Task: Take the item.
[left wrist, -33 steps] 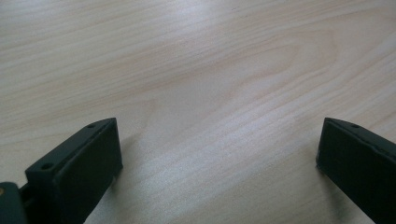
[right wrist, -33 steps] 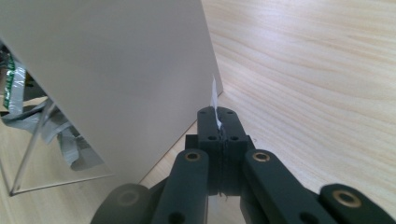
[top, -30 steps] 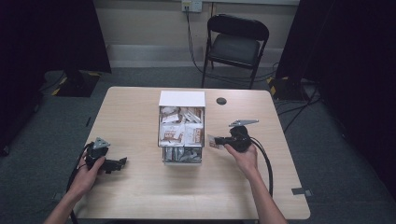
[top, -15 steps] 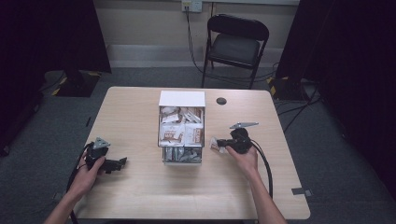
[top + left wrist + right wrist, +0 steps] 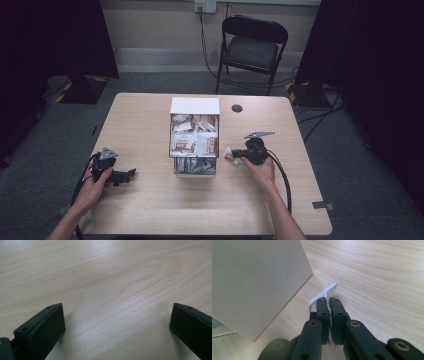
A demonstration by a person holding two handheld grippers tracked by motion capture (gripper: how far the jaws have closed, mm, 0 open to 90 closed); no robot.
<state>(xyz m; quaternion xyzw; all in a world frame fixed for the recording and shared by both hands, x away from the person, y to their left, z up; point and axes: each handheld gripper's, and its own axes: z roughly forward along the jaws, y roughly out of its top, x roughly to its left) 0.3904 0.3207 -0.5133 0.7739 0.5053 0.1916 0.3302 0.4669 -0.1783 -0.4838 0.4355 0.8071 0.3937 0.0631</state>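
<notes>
right tongs (image 5: 329,305) clamped on white packet (image 5: 325,293) | white box wall (image 5: 254,282) just beside; wooden table (image 5: 382,277) beneath

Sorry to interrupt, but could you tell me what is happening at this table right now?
A person works with a tool in each hand beside a white box full of small packets. The right tool is shut on one white packet, held just right of the box. The left tool rests open on the bare wooden table, holding nothing.

High view: looked forward and down from above the person's side onto the table (image 5: 150,210).
Left gripper view: sat very close to bare tabletop.
Right gripper view: sat low beside the white box (image 5: 257,282), probably its right wall.
Shared: tabletop and box.
</notes>
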